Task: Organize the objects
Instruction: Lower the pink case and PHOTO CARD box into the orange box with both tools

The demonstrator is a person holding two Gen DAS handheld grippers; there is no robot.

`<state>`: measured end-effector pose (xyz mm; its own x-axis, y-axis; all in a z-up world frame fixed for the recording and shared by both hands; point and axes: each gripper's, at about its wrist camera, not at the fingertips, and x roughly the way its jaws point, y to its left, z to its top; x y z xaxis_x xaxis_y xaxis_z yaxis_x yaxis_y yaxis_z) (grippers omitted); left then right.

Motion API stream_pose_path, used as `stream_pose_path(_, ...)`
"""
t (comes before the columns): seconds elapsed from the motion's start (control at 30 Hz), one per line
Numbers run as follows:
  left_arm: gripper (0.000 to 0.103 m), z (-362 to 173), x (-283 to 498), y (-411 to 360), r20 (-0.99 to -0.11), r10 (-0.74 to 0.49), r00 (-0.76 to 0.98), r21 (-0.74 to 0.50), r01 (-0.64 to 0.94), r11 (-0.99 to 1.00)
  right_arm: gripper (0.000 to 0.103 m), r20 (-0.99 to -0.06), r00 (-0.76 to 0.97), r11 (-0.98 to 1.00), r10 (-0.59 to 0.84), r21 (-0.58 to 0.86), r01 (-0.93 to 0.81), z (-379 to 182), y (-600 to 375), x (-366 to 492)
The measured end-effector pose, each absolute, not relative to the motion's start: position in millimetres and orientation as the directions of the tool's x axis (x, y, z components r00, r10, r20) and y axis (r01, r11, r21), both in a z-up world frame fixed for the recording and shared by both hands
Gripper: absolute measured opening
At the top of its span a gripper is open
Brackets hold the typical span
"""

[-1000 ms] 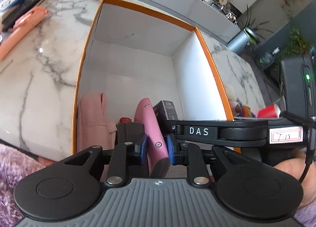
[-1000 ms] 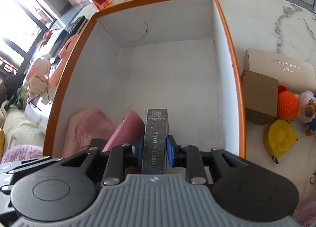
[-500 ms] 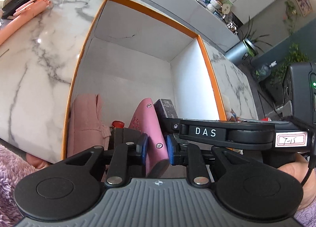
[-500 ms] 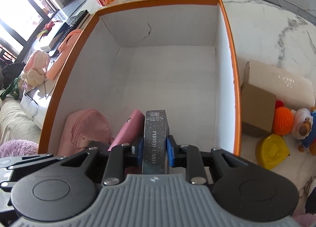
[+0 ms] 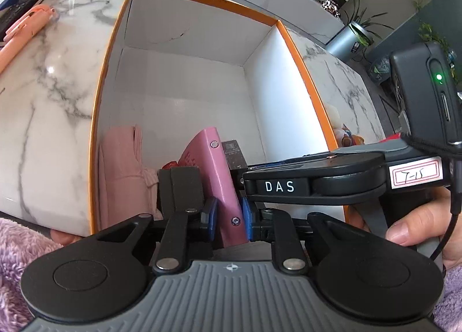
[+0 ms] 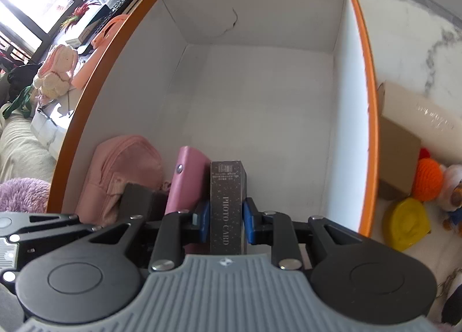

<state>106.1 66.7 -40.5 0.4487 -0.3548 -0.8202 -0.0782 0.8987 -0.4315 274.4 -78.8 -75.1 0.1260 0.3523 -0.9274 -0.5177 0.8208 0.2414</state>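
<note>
Both grippers reach into the white orange-rimmed cardboard box point(image 6: 361, 43), near its front-left corner. Left gripper point(image 5: 228, 218) pinches the pink snap-button wallet point(image 5: 215, 176) upright on edge; right gripper point(image 6: 223, 220) clamps the dark speckled "PHOTO CARD" box point(image 6: 228, 202), long axis running away from its fingers. The two items stand side by side, seemingly touching. A pink fabric cap point(image 6: 121, 176) sits leftward.

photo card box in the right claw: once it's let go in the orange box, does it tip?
Probably. The photo card box is tall and narrow and stands on end, so it looks top-heavy. The pink case right beside it may prop it on that side; the other side is bare floor. It looks rigid, with flat faces for the right claw.
</note>
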Motion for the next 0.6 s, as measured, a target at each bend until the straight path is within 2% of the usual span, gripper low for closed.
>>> stream_pose_path(0.4,0.022,-30,100,71,-0.827,-0.377,0.416,-0.423,-0.019,0.906,0.026,-0.926,0.072,0.831,0.371,0.296,-0.472,-77,-82,263)
stream_pose_path(0.6,0.032,-19,90,81,-0.824,-0.343,0.451,-0.384,0.002,0.923,0.029,-0.912,0.076,0.835,0.403,0.332,-0.439,-75,-88,260)
